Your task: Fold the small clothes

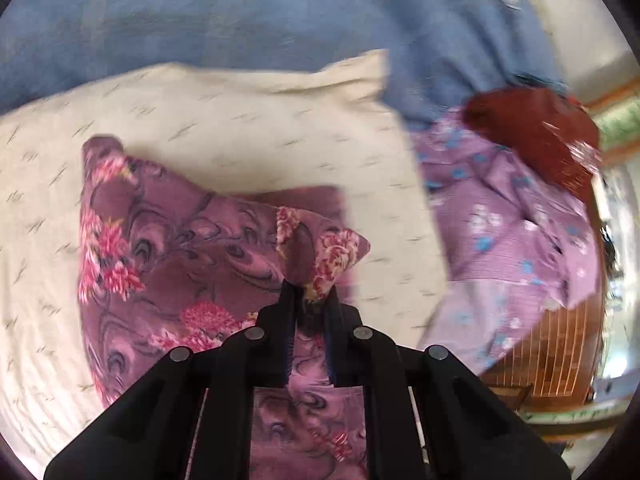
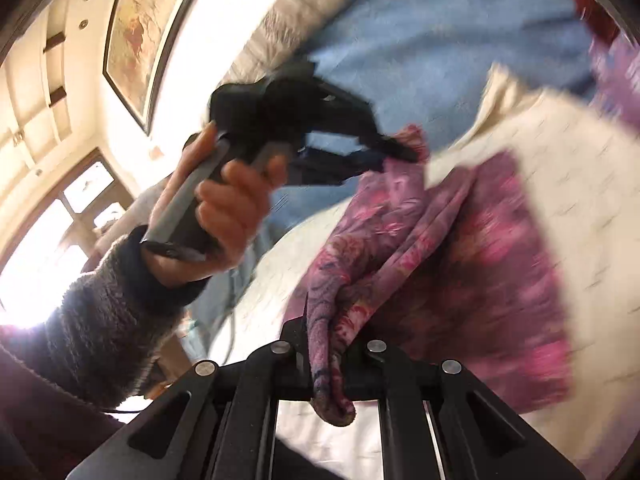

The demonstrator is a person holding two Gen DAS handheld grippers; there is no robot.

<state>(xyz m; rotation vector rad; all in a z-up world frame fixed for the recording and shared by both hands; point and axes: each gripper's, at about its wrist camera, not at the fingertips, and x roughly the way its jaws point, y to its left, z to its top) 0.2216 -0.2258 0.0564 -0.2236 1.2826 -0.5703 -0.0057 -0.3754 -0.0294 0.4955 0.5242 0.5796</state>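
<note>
- The left gripper [image 1: 310, 292] pinches a corner of the purple flowered cloth [image 1: 172, 248], lifted above the cream sheet [image 1: 224, 128].
- The right gripper [image 2: 324, 336] pinches another bunched edge of the cloth.
- A lilac garment [image 1: 508, 232] lies beside, on the blue bedspread [image 1: 240, 12].

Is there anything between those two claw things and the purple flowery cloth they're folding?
No. The left gripper and the right gripper each already pinch the purple floral cloth, lifted over the cream sheet. Nothing visible lies between.
</note>
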